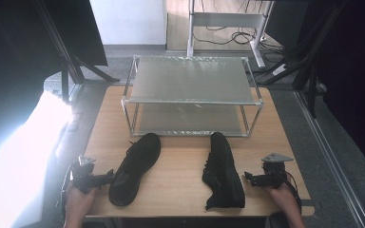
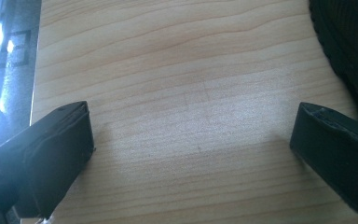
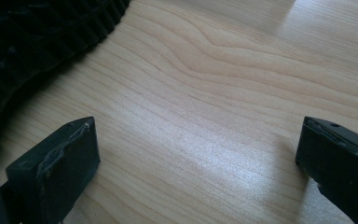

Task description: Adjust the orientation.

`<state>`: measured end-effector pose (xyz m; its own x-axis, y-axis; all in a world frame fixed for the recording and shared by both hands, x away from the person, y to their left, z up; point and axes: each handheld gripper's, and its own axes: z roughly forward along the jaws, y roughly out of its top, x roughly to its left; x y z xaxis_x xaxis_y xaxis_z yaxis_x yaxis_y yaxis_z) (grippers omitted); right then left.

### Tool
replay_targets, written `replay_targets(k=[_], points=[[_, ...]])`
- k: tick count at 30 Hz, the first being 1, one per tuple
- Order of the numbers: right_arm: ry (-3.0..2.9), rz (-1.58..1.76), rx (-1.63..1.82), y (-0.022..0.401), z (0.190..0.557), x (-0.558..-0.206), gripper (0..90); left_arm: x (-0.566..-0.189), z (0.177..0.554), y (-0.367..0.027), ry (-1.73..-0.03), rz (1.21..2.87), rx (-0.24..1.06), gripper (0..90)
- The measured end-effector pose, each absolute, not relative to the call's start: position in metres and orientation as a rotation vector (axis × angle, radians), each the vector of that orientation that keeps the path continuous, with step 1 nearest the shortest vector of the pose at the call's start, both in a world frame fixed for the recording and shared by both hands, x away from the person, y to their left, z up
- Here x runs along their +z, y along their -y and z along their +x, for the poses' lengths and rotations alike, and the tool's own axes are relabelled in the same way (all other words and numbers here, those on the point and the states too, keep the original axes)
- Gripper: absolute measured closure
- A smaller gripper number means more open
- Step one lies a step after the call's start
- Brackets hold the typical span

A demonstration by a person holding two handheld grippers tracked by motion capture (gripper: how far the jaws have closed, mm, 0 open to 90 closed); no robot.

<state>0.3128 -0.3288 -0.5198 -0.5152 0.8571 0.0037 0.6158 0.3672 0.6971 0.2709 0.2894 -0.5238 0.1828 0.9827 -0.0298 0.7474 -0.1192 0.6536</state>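
Two black shoes lie on the wooden table (image 1: 180, 166) in front of a two-tier shoe rack (image 1: 191, 95). The left shoe (image 1: 135, 167) points up and to the right, the right shoe (image 1: 223, 172) points away with its heel toward the front edge. My left gripper (image 1: 105, 177) rests low at the table's front left, just left of the left shoe's heel, jaws wide apart over bare wood (image 2: 191, 121). My right gripper (image 1: 248, 177) sits at the front right, beside the right shoe's heel, also open with nothing between its fingers. The shoe's sole edge (image 3: 32, 42) shows at upper left in the right gripper view.
The rack has metal tubes and translucent shelves, both bare. A white desk frame (image 1: 225, 21) and cables stand on the floor behind. Strong glare (image 1: 19, 156) lies off the table's left side. Bare wood lies between the two shoes.
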Motion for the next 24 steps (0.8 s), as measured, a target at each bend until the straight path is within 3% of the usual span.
replay_targets(k=[24], points=[[-2.284, 1.275, 0.929, 0.328, 0.311, -0.52, 0.0, -0.511, 0.27, -0.291, -1.575, 1.936, 0.557, 0.9]])
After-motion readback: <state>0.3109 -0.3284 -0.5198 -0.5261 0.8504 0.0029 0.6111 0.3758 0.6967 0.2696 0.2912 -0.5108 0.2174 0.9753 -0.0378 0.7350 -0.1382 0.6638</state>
